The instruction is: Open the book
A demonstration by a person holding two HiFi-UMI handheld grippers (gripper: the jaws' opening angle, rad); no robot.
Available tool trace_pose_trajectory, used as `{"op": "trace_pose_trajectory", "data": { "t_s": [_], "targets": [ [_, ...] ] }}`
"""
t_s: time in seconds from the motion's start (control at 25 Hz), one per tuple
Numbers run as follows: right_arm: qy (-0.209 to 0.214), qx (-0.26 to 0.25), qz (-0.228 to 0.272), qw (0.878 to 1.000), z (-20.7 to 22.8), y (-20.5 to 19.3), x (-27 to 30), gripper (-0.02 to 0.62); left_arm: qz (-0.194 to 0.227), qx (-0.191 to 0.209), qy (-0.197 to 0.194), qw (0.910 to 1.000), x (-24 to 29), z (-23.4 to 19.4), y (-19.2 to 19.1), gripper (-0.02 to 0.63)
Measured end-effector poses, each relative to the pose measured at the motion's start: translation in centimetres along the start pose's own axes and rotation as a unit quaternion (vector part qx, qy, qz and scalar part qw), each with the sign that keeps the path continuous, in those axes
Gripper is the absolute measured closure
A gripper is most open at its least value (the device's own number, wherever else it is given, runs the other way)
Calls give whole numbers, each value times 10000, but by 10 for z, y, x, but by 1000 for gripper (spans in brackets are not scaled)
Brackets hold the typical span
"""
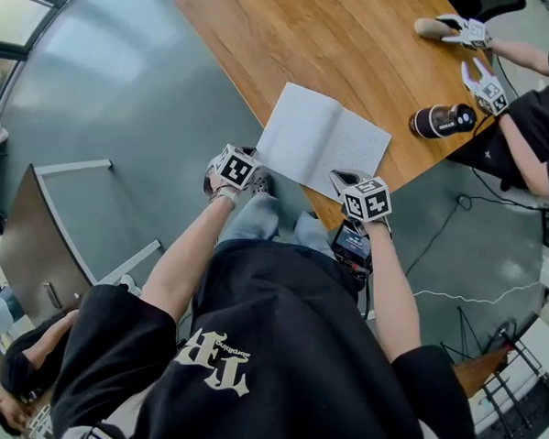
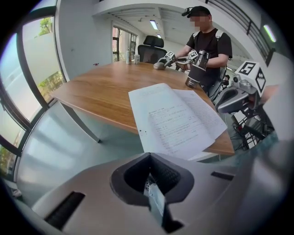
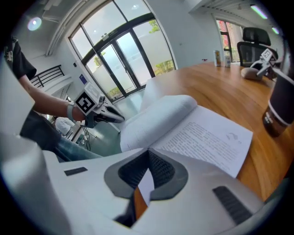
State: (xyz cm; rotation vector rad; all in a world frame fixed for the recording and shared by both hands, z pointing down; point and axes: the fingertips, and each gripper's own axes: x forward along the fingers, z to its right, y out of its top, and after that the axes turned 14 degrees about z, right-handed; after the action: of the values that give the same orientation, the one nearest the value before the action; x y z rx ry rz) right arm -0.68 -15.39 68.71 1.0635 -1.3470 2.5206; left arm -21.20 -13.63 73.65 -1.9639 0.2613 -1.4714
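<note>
On the table (image 1: 293,41) corner, the right gripper (image 1: 339,178) pinches the open book (image 1: 320,138); the left gripper (image 1: 256,179) is closed and empty, just beside it.

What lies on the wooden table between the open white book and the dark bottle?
Nothing: bare brown wooden table separates the open white paper book from the dark cylindrical bottle, clearest in the head view.

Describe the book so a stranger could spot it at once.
Start at the long wooden table. At its near corner lies the book, spread open, white printed pages up, one side hanging past the edge. It is the only paper there; its neighbour, the bottle, is dark and round.
</note>
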Motion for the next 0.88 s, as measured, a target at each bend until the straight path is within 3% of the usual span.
{"op": "trace_pose_trajectory", "data": {
  "t_s": [0.36, 0.6, 0.76, 0.88],
  "targets": [
    [176, -138, -502, 9985, -18, 5, 87, 606, -36, -264, 180, 9995, -24, -62, -37, 600],
    [8, 125, -827, 9965, -17, 1, 97, 607, -144, -396, 226, 9989, -44, -95, -61, 600],
    [-60, 373, -871, 9955, -18, -2, 99, 607, -42, -368, 25, 9993, -44, -94, -59, 600],
    [-223, 66, -891, 9958, -29, 4, 103, 607, 130, -332, -195, 9992, -46, -88, -46, 600]
  ]
}}
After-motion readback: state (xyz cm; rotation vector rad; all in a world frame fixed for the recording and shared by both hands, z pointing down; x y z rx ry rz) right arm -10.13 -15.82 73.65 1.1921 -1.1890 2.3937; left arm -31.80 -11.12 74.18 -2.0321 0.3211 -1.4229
